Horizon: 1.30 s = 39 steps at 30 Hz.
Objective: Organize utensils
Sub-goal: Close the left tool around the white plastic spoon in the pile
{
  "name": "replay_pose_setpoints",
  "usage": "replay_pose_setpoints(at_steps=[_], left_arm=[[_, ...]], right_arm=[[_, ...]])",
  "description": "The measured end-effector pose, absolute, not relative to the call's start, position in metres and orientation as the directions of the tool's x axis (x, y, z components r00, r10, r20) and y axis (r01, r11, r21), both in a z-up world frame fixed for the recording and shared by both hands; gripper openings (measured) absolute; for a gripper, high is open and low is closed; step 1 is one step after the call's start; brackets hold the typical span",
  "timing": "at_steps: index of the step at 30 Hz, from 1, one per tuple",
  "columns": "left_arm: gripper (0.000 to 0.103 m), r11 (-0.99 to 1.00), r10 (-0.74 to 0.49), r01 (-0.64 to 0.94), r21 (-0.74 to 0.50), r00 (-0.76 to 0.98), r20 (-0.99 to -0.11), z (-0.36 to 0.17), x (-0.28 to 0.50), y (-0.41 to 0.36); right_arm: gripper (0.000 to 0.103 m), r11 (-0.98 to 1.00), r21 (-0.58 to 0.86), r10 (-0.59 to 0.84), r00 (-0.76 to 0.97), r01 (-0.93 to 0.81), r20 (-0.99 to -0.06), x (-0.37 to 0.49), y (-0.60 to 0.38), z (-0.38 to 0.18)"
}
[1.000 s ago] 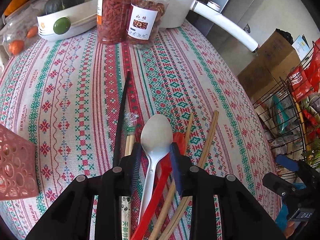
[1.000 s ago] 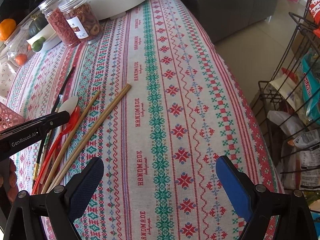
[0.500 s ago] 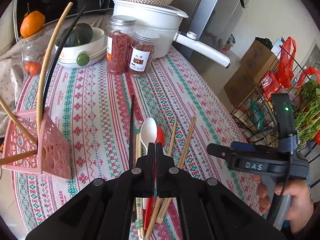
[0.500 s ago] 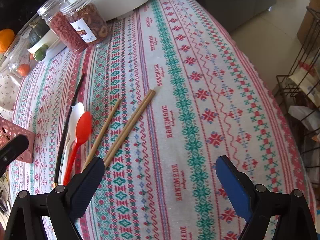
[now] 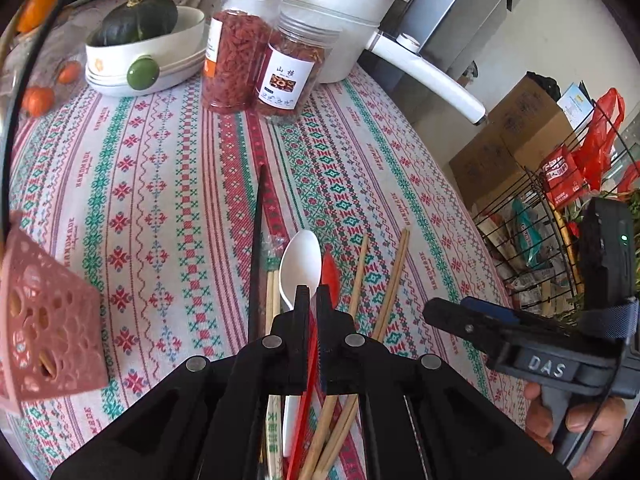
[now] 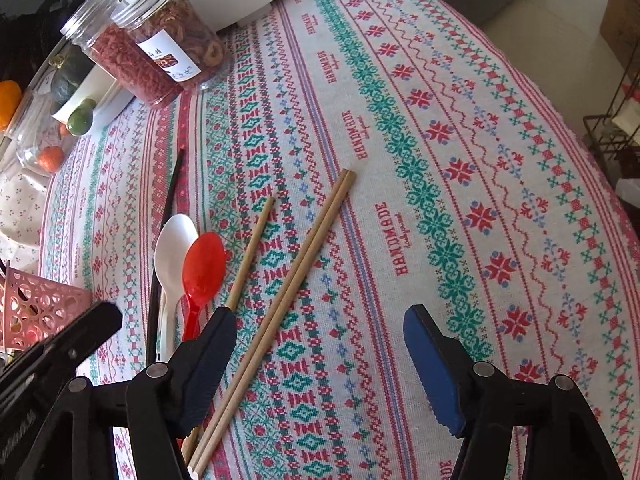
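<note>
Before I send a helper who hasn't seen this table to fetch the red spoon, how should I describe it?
On the patterned tablecloth, look at the utensil cluster near the pink basket. The red spoon lies beside the white spoon, with wooden chopsticks on its other side. It is the only red utensil there.

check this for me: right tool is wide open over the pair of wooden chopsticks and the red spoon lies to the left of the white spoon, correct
One slip: the red spoon lies to the right of the white spoon, as the right wrist view shows. The rest holds: the right tool is wide open over the pair of wooden chopsticks.
</note>
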<state>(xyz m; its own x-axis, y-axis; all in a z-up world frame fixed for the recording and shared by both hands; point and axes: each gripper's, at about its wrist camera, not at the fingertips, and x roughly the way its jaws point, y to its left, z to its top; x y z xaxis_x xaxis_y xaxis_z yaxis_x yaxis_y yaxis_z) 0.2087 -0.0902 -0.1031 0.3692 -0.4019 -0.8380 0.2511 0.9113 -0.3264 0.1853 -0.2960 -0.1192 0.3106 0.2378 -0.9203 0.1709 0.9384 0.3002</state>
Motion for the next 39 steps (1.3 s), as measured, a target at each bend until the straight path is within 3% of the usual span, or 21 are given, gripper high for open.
replay_pose_setpoints(at_steps=[5, 14, 22, 29, 36, 39], left_arm=[[0.003, 0.933, -0.321, 0.28, -0.227, 0.359, -0.876, -0.117, 0.235, -0.109], [0.002, 0.941, -0.269, 0.286, -0.181, 0.309, -0.912, -0.134, 0.258, -0.118], [0.007, 0.954, -0.265, 0.224, -0.198, 0.328, -0.907, -0.124, 0.269, -0.104], [0.025, 0.957, -0.25, 0.225, -0.181, 0.328, -0.911, -0.127, 0.28, -0.116], [0.025, 0.943, -0.271, 0.277, -0.186, 0.313, -0.91, -0.133, 0.295, -0.126], [0.025, 0.926, -0.325, 0.288, -0.245, 0.275, -0.905, -0.139, 0.301, -0.126]], right_arm=[[0.074, 0.954, 0.262, 0.206, 0.322, 0.143, -0.924, 0.186, -0.305, -0.117], [0.074, 0.96, 0.25, 0.201, 0.305, 0.13, -0.931, 0.193, -0.312, -0.127], [0.074, 0.951, 0.272, 0.217, 0.306, 0.148, -0.927, 0.193, -0.316, -0.128], [0.074, 0.951, 0.273, 0.22, 0.298, 0.148, -0.929, 0.195, -0.317, -0.13], [0.074, 0.951, 0.274, 0.223, 0.294, 0.144, -0.929, 0.196, -0.317, -0.132], [0.074, 0.95, 0.277, 0.226, 0.295, 0.145, -0.928, 0.196, -0.319, -0.132]])
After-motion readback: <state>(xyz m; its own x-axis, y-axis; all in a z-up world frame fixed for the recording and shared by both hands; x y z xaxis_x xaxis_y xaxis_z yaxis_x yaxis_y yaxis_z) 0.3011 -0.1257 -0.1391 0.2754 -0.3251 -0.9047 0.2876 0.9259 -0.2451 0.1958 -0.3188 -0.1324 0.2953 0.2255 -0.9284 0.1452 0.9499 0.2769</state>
